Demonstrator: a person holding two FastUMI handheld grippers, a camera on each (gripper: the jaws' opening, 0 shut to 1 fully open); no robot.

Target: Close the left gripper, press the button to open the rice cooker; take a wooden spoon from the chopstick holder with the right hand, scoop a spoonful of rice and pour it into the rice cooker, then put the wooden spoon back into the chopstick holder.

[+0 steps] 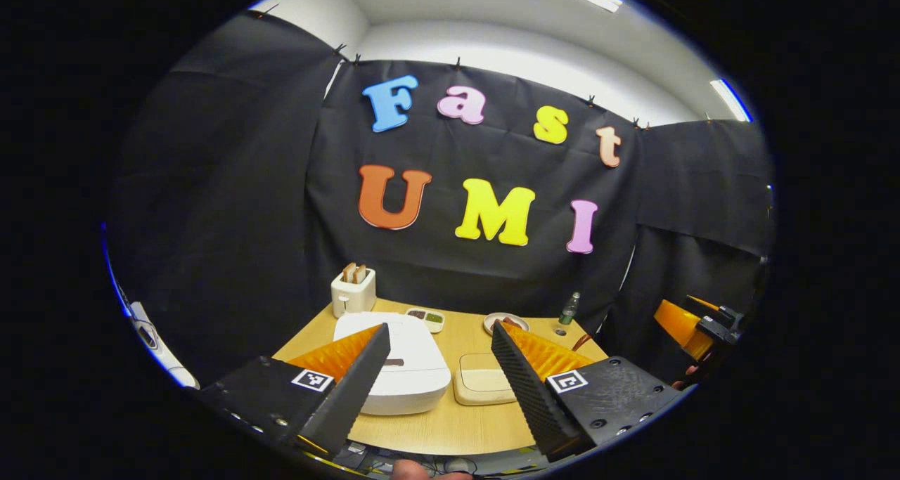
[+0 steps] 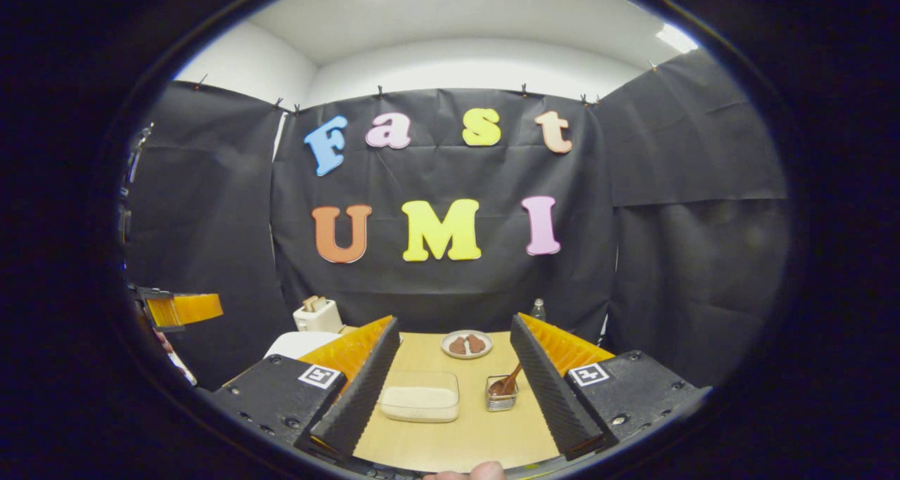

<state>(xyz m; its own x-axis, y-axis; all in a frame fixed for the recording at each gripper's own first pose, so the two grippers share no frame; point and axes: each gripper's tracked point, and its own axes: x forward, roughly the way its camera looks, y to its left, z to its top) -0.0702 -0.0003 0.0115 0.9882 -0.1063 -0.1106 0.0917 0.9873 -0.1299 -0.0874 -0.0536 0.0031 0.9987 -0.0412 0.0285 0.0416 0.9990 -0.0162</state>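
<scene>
Step one not started: cooker lid down at tabletop left edge. Left gripper and right gripper fingers both wide. I close left next, then press the button.

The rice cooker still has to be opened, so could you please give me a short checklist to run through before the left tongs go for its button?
1. Rice cooker lid shut, awaiting the press: ok.
2. Left tongs closed, as the task requires: not ok, they stand wide open.
3. Button spotted: cannot tell; a dark mark on the lid may be it.
4. Left tongs aimed at the cooker: ok, it lies between and beyond the fingers.
5. Wooden spoon standing in the chopstick holder: ok.
6. Right tongs open and holding nothing: ok.
</scene>
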